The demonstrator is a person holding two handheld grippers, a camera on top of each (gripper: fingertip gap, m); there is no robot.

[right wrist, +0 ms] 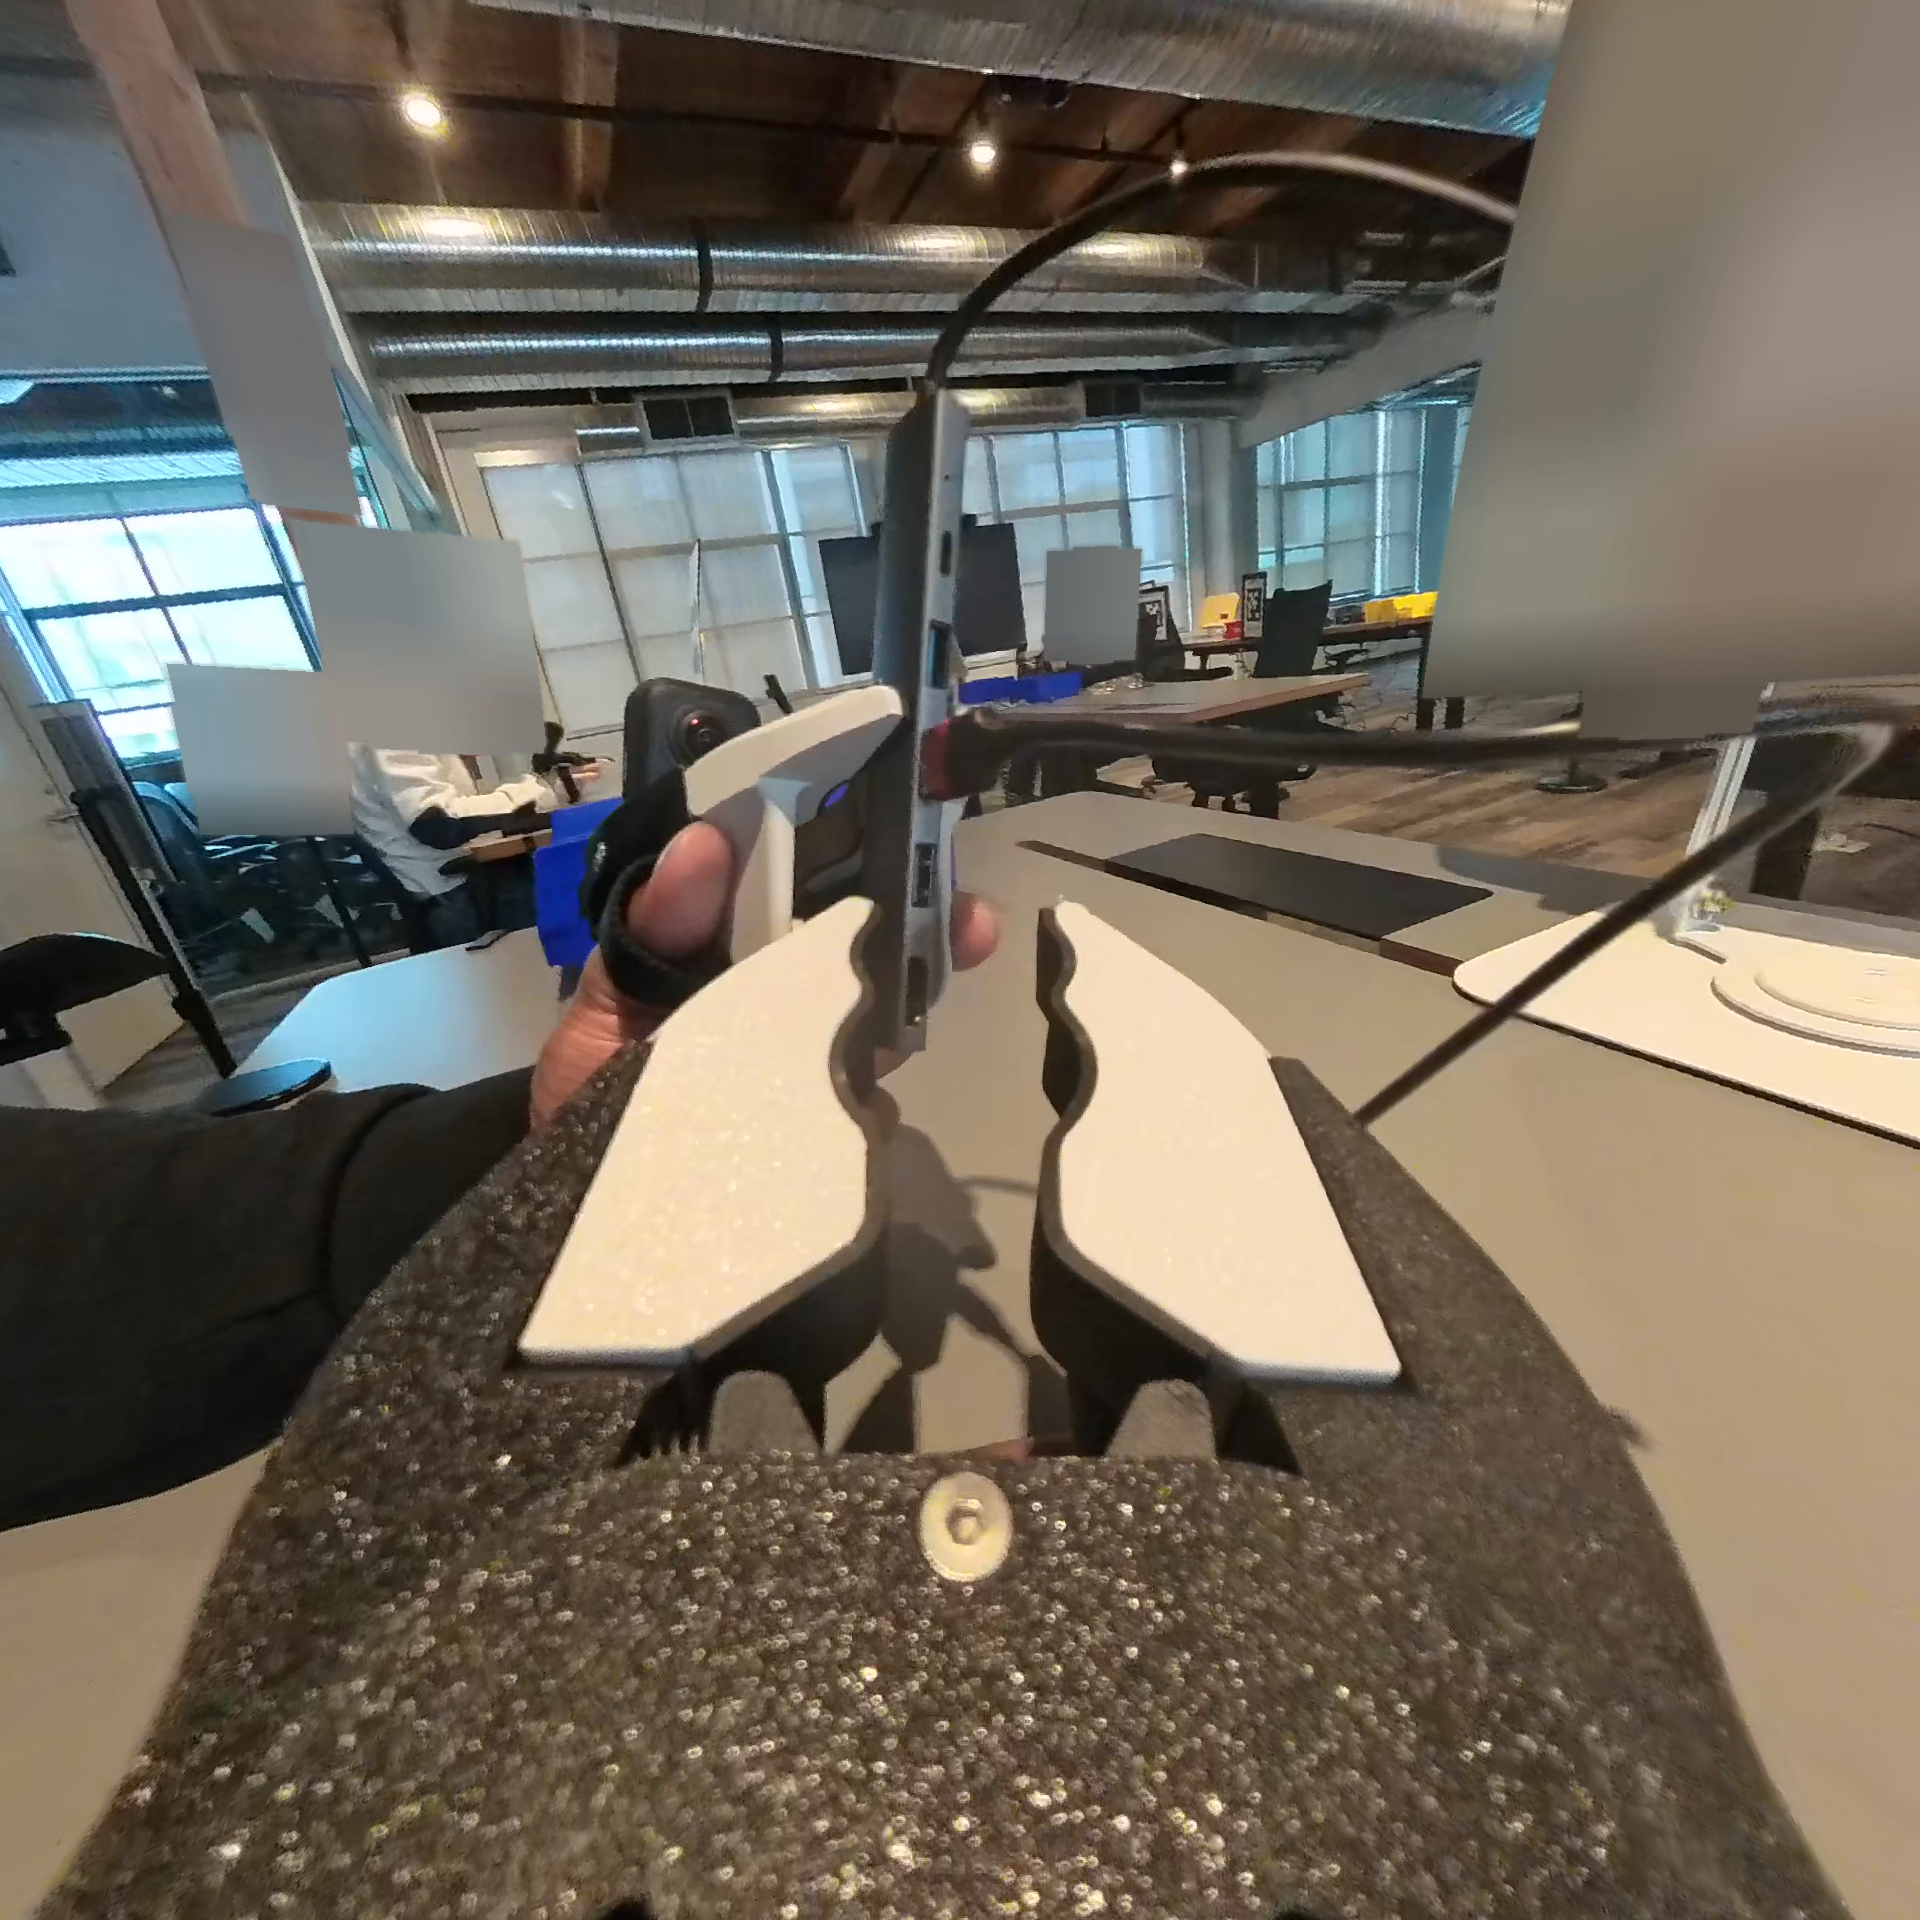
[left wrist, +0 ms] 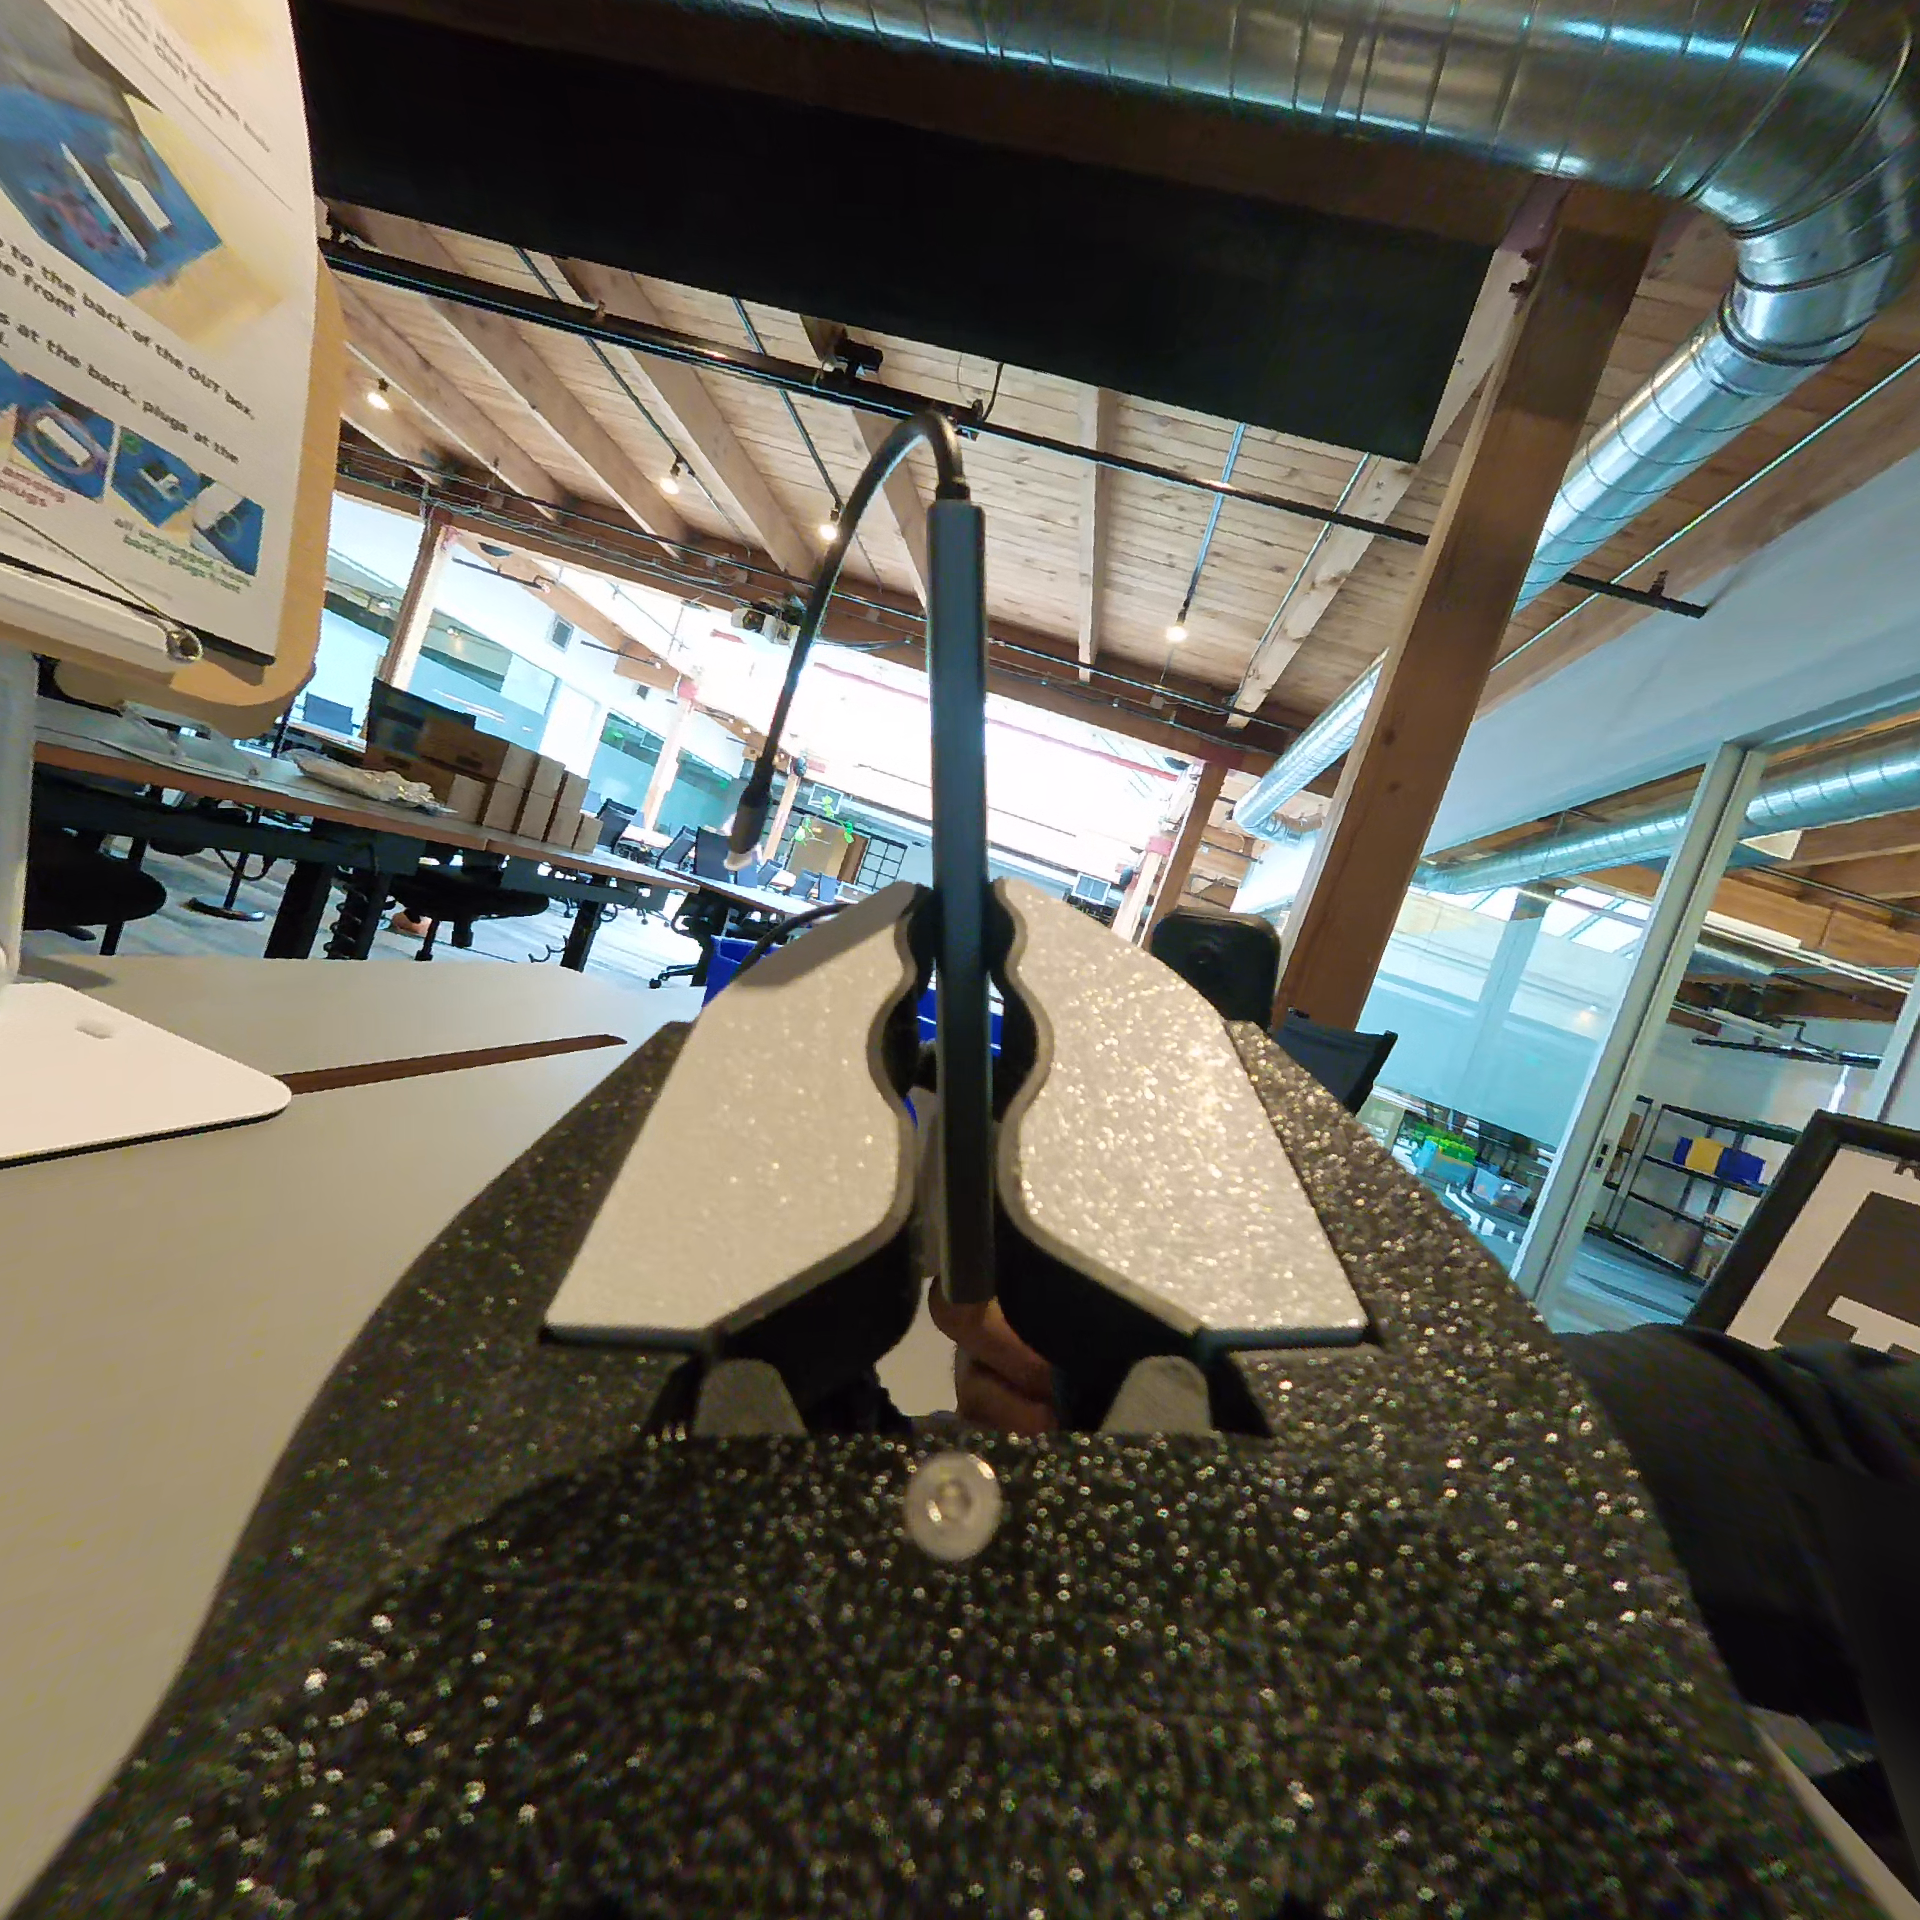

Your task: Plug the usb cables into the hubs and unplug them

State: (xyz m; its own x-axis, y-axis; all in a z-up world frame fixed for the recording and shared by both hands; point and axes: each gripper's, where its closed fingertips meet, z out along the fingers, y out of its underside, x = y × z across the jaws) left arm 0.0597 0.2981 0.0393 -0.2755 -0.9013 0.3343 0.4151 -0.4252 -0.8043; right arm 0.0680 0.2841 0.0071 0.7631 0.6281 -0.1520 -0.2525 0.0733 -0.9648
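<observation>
The left tool (left wrist: 961,935) is clamped on the slim grey hub (left wrist: 958,831), held upright above the grey surface (left wrist: 260,1195); the hub's own black lead (left wrist: 821,582) arcs over toward 11 o'clock. The right tool (right wrist: 956,935) stands apart, gripping nothing, the hub (right wrist: 920,665) just beyond it at 12 o'clock. A red-ended usb cable (right wrist: 1195,732) sits in a side port, trailing toward 3 o'clock across a white pad (right wrist: 1621,997).

1. The slim grey hub (right wrist: 914,727) stands upright above the desk, ports facing right, its own black lead (left wrist: 831,613) curling from its top.
2. A red-tipped black USB cable (right wrist: 1299,732) sits plugged into the hub's side.
</observation>
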